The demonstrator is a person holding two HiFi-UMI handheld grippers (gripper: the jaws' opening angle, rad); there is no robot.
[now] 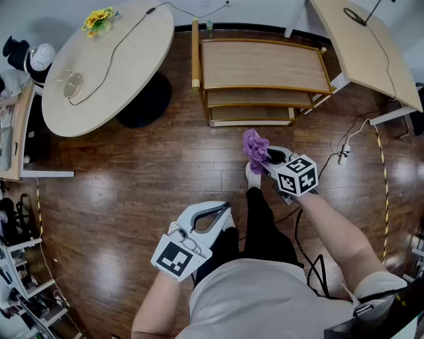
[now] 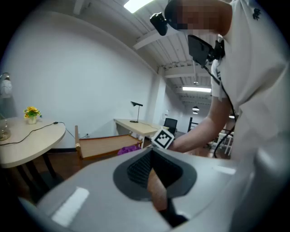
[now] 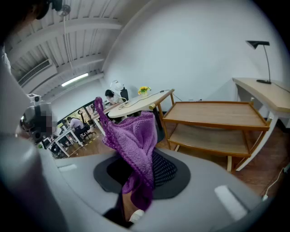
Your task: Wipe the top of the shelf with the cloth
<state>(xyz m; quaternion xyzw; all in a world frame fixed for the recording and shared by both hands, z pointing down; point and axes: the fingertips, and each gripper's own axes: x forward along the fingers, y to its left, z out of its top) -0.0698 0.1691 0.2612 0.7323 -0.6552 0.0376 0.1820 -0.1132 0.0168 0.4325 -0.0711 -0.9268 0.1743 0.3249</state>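
While the person stands on the wood floor [image 1: 132,198] facing the shelf [image 1: 265,66], we log the following.

Shelf: low, wooden, three tiers. Its long axis runs left to right across the head view, and its long front edge faces the person. The top board is bare and has a raised lip.

Cloth [image 1: 255,149]: purple and knitted, bunched into a wad. It is held in the air just short of the shelf's front edge, about level with the middle of that edge, and touches no tier. The wad stands lengthwise out of the jaws and points toward the shelf. In the right gripper view one corner peaks above the bunch and a short tail hangs below the pads.

Right hand-held gripper [image 1: 268,159]: its jaws are clamped on the cloth's lower part and aim at the shelf front.

Left hand-held gripper [image 1: 222,212]: it is well back from the shelf, close to the person's legs. The jaws are drawn together with only a thin slit between the ribbed pads, and nothing is in them. It aims roughly toward the shelf.

Surroundings: a round tabletop [image 1: 112,59] stands off the shelf's left end and carries yellow flowers [image 1: 98,20]. A pale desk [image 1: 364,46] stands off the shelf's right end.
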